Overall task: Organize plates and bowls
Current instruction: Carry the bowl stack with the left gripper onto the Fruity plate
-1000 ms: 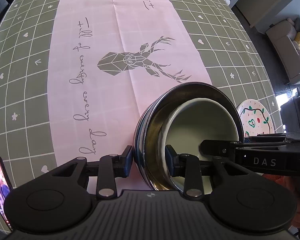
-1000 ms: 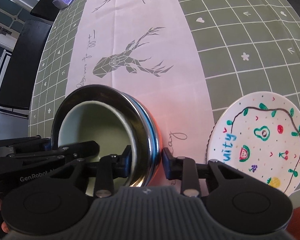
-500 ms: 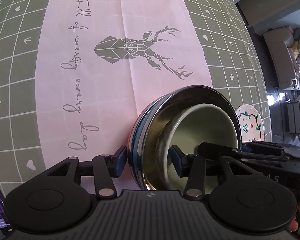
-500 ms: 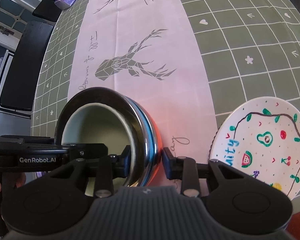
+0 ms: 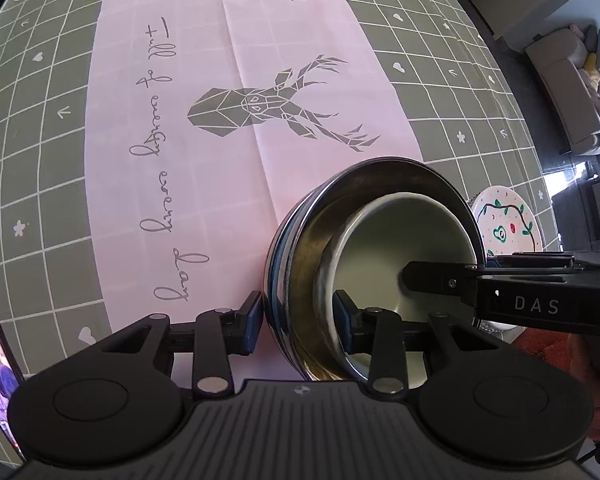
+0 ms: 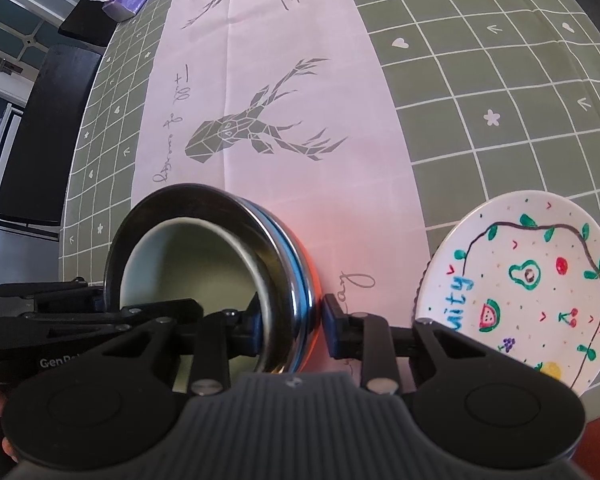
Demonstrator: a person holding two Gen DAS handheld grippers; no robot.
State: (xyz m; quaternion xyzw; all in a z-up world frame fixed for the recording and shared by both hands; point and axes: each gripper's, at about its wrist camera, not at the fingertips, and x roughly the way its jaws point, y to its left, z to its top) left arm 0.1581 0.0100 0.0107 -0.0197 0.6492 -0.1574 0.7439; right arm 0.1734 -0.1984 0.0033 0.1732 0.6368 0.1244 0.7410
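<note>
— Where do the bowls sit?
— Pale bowl [image 5: 404, 248] nested in the steel bowl [image 5: 300, 248], on the tabletop's [image 5: 40, 160] pink runner.
— Jaws?
— Left gripper [image 5: 296, 322] has just closed across both walls at nine o'clock (right gripper [image 6: 290, 322] clamps three o'clock); painted plate [image 6: 516, 296] lies beyond.

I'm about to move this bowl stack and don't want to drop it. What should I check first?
1. Green bowl nested in steel bowl: ok.
2. Left gripper straddles both bowls' walls, jaws just closed in: ok.
3. Right gripper clamps the opposite rim: ok.
4. Stack apart from plate: ok.
5. Stack lifted off tablecloth: cannot tell.
</note>
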